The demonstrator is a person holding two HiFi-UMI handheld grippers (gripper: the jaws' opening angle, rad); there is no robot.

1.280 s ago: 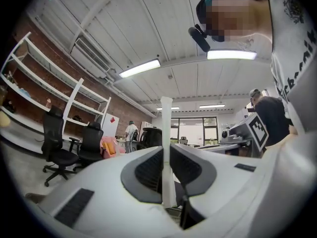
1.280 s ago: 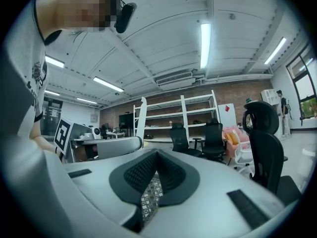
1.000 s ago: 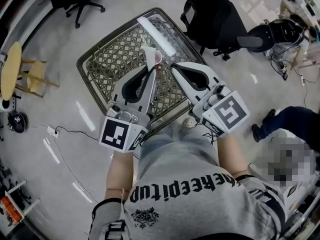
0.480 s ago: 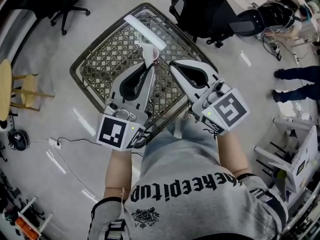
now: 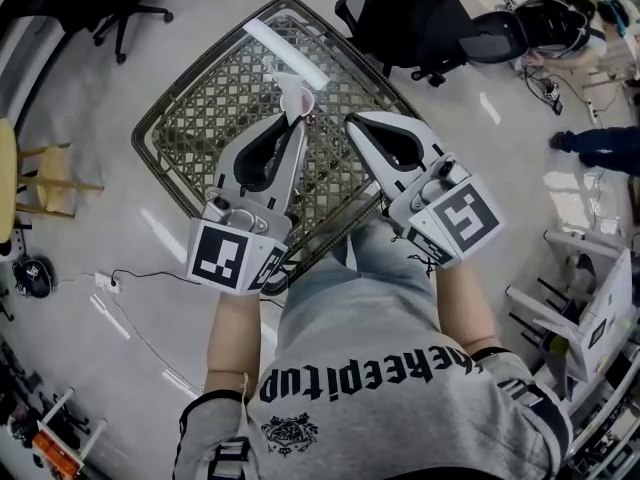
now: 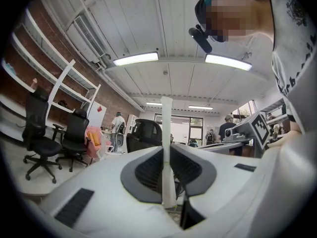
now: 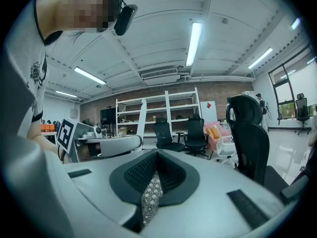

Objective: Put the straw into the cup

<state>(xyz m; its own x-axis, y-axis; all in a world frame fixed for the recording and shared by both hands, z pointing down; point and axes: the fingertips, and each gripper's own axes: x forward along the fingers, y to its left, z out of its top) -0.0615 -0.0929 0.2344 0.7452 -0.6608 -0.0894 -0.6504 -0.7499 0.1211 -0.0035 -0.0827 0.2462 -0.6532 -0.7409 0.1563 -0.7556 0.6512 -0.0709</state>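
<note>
Left gripper: jaws clamped on the straw. The left gripper view shows the straw upright, rising past the jaw tips.
Right gripper: jaws together, nothing between them. The right gripper view shows only table lattice below the tips.
Cup: pinkish, visible in the head view only, just beyond the left gripper's tips on the lattice table.
Straw-to-cup relation: the straw's white end lies at the cup; whether it is inside cannot be told.
White strip: flat on the table's far side.
</note>
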